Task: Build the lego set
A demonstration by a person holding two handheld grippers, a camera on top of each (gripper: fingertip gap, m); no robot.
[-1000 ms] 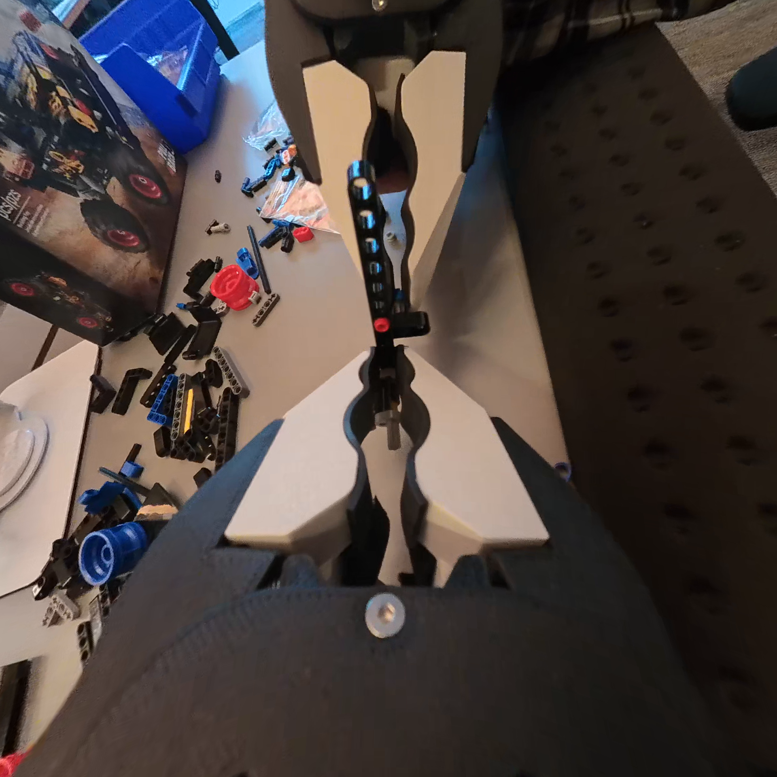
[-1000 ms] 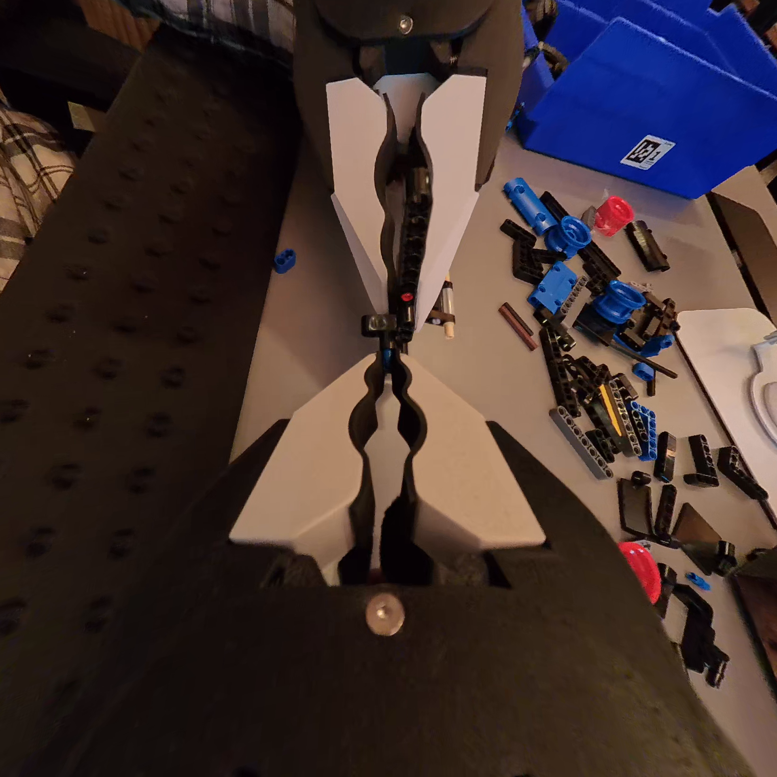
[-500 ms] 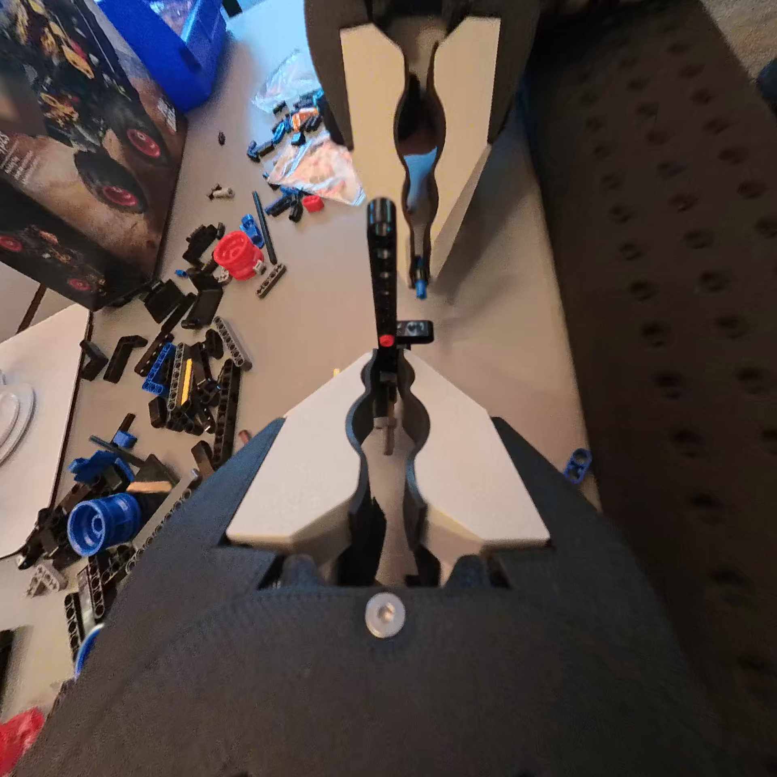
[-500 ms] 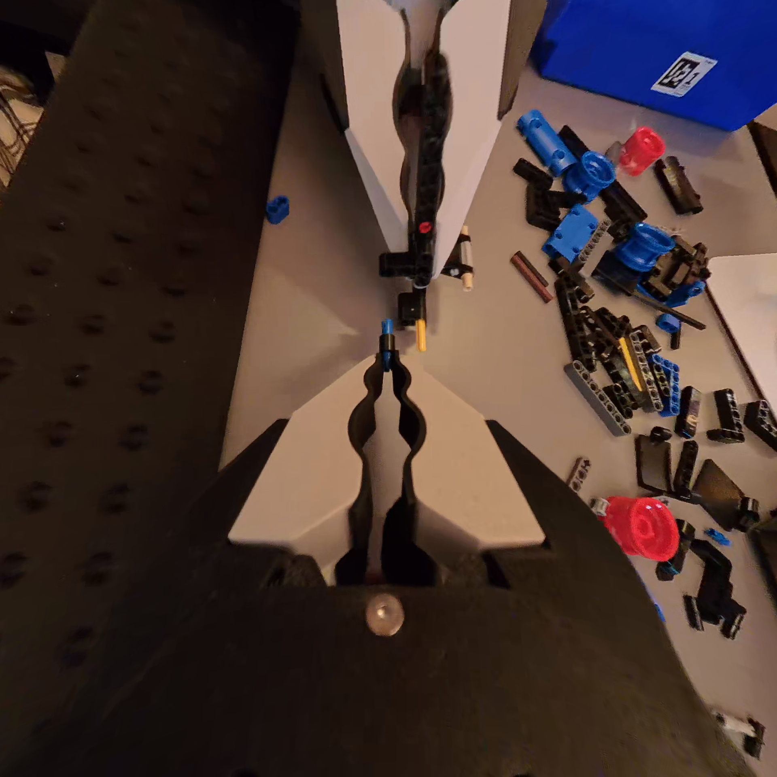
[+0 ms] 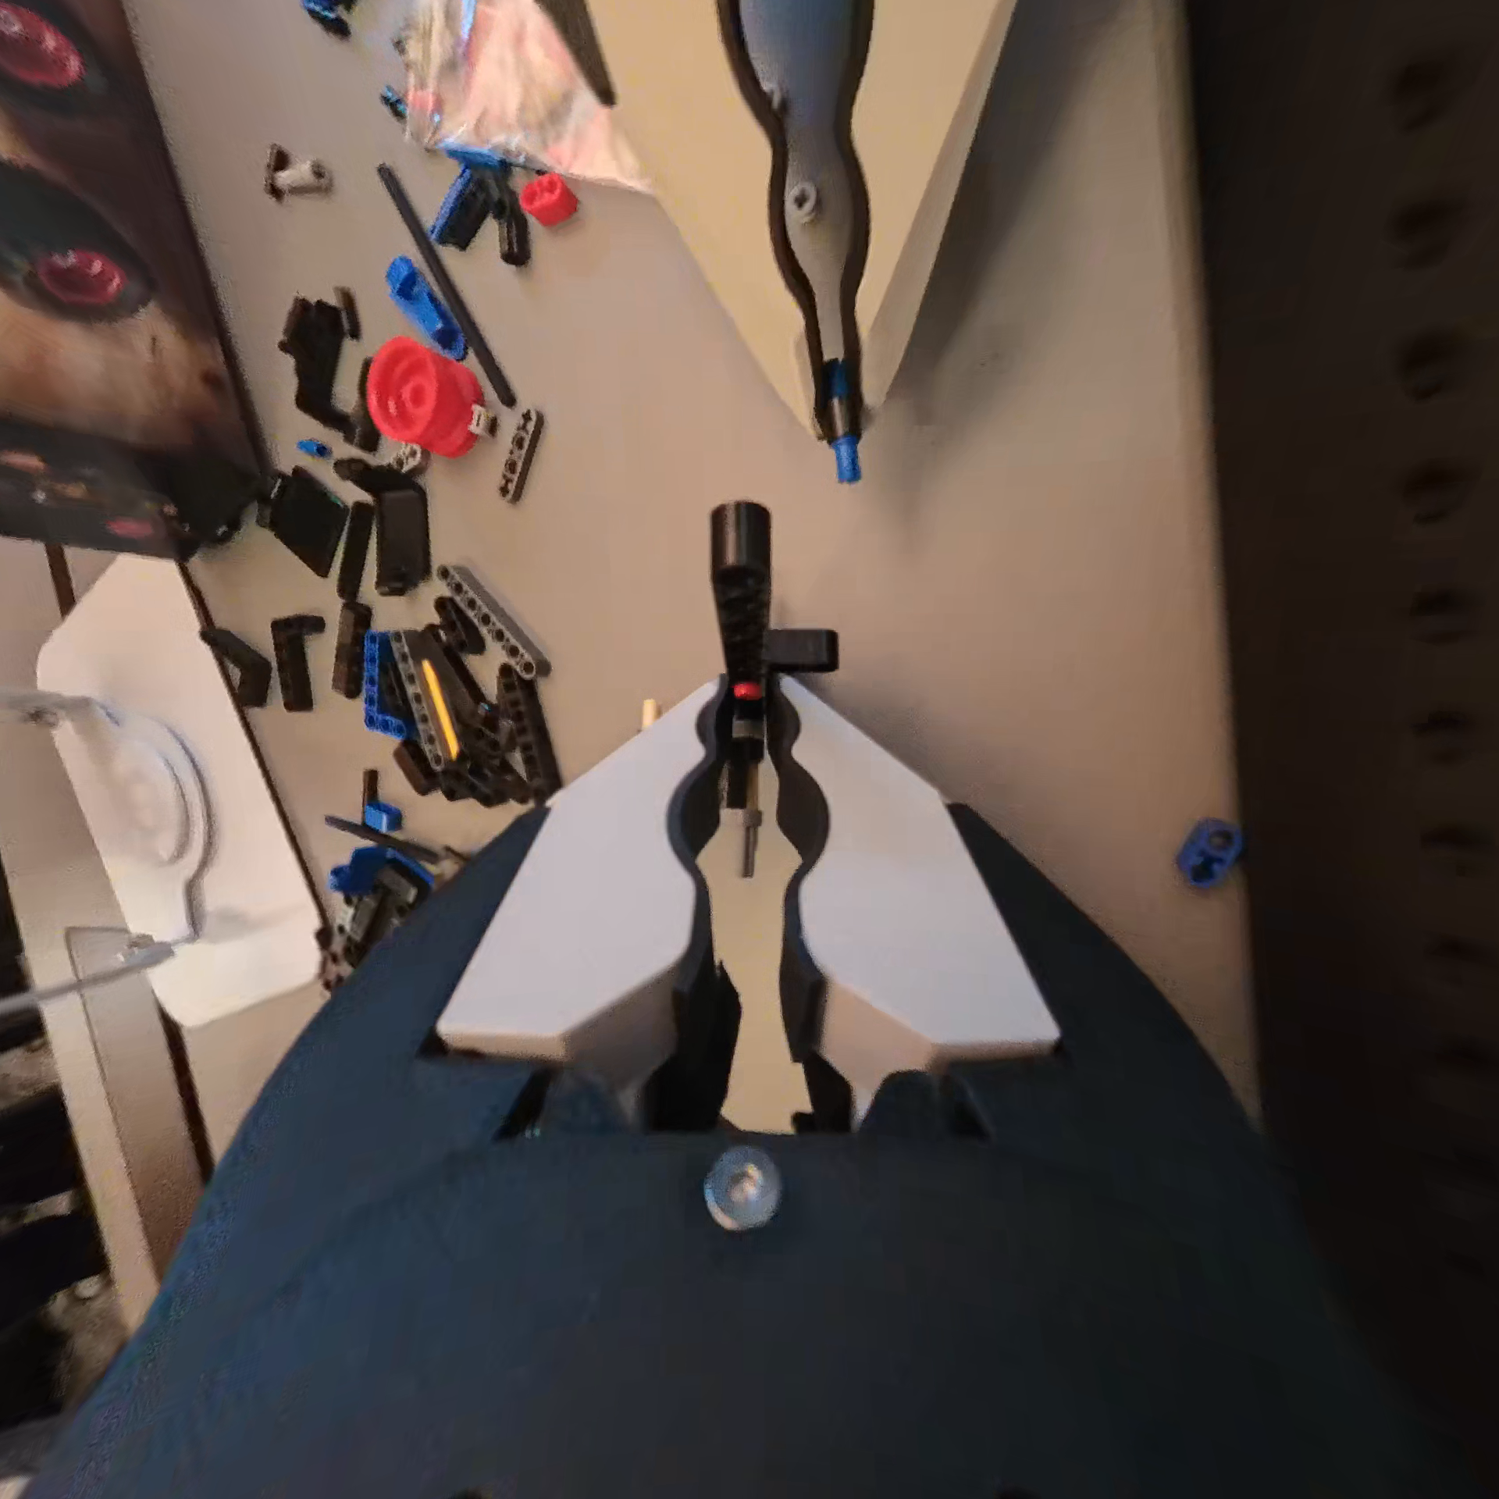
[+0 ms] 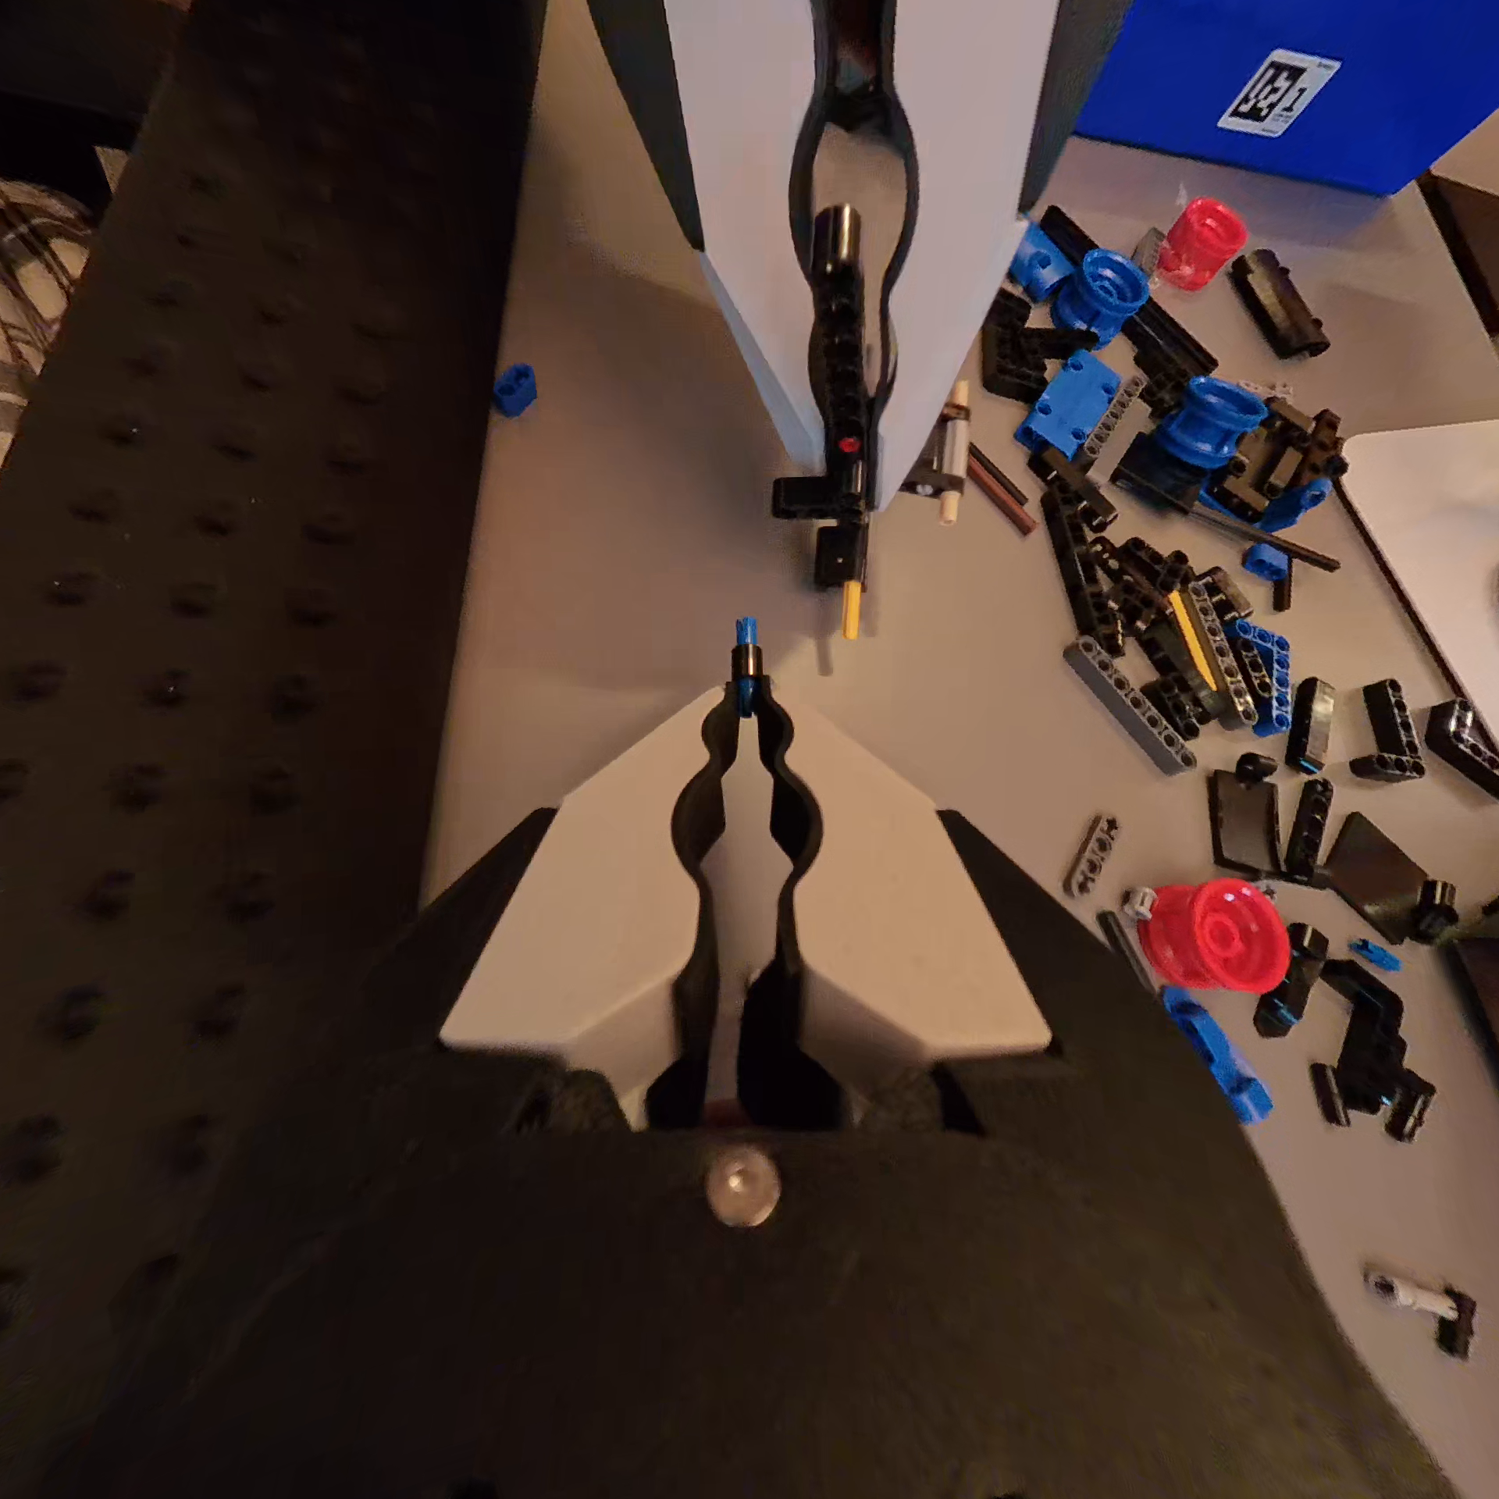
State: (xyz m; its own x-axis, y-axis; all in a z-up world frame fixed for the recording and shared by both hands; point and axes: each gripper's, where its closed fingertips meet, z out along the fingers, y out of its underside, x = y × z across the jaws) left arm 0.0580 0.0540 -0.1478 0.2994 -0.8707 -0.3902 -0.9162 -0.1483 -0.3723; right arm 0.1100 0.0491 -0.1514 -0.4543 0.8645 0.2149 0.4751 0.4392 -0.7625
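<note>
My left gripper [image 5: 746, 699] is shut on a black beam assembly [image 5: 742, 596] with a red pin, a black side arm and a thin axle running back between the fingers. In the right wrist view the same assembly [image 6: 839, 381] hangs from the left gripper [image 6: 852, 503], with a yellow axle tip at its lower end. My right gripper [image 6: 748, 696] is shut on a small blue and black pin [image 6: 746, 657], which also shows in the left wrist view [image 5: 841, 422]. The pin and the assembly are apart, above the grey table [image 6: 616, 454].
Loose black, blue and red pieces lie in a pile [image 6: 1176, 616], with red wheels [image 6: 1217, 933] [image 5: 422, 397] and blue wheels [image 6: 1209, 422]. A blue bin [image 6: 1298, 89] stands at the back. The set's box [image 5: 89, 324] and a dark studded mat [image 6: 203, 568] border the table. My hands' fingertips stand some 6 centimetres from each other.
The two grippers have drawn apart. The blue pin, which met the beam assembly a second ago, has come away still held by the right gripper.
</note>
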